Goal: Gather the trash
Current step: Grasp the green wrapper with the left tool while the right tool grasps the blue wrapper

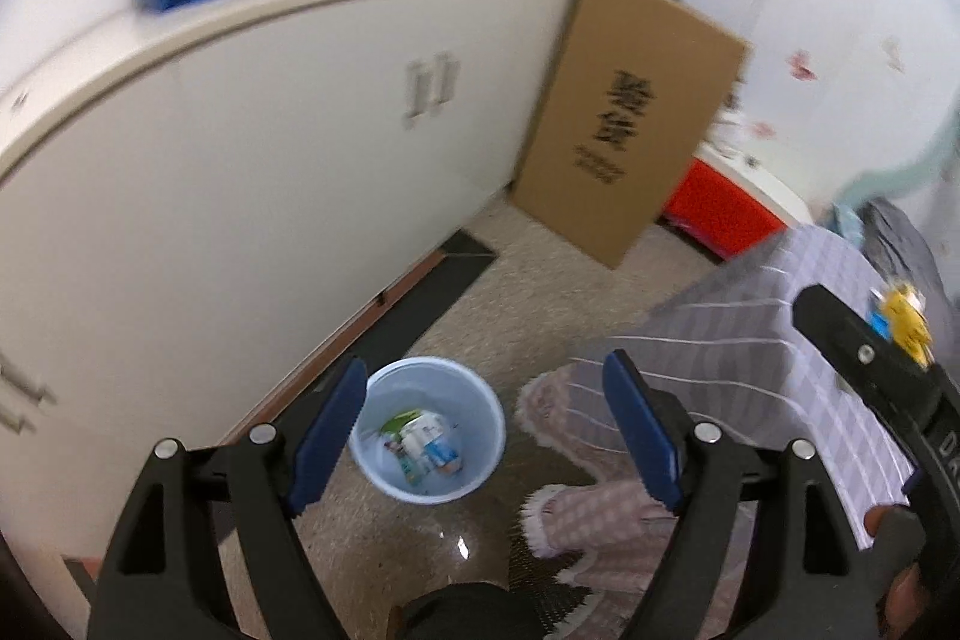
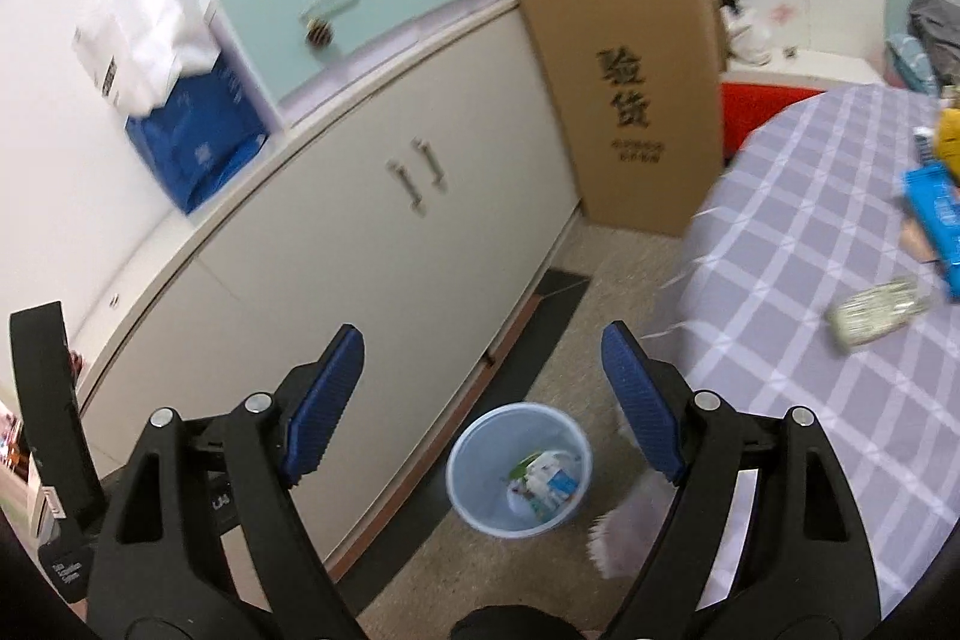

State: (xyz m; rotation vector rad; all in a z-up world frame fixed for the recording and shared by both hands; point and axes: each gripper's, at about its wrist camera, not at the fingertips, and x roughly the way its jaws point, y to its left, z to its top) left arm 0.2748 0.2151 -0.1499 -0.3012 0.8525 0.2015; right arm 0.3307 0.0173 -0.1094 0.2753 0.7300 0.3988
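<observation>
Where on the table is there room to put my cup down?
The checked table is bare across its near and left side, from the edge by the cardboard box up to the crumpled wrapper. The far right is crowded: a blue packet and something yellow lie there.

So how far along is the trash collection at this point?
Done: some packaging already lies in the light blue bin on the floor. In hand: nothing; the left gripper and right gripper are both open and empty. Left: the checked tablecloth has a crumpled wrapper and a blue packet on it, which may be trash.
</observation>
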